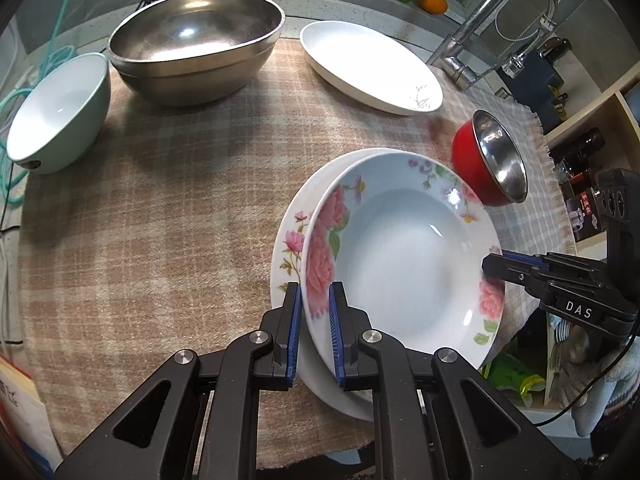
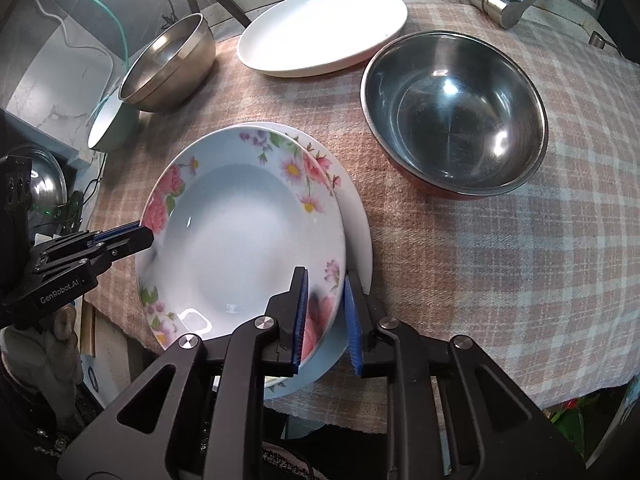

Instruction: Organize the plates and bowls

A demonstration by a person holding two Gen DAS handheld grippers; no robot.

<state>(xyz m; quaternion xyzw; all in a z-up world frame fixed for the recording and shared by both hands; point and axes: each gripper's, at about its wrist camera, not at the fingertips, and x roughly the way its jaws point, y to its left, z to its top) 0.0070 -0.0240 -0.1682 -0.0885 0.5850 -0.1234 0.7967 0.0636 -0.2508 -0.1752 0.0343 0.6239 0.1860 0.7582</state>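
- Bench [image 1: 160,208], near edge: the flowered deep plate [image 1: 400,248] sits stacked on a second flowered plate [image 1: 288,240], placing nearly done.
- Left tongs [image 1: 315,320] pinch its 7 o'clock rim.
- Right tongs [image 2: 326,316] straddle the opposite rim, jaws slack; both should release and withdraw.

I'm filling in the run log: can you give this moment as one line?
stage: stacking | top floral plate on lower floral plate | left gripper: shut on rim | right gripper: open, astride rim
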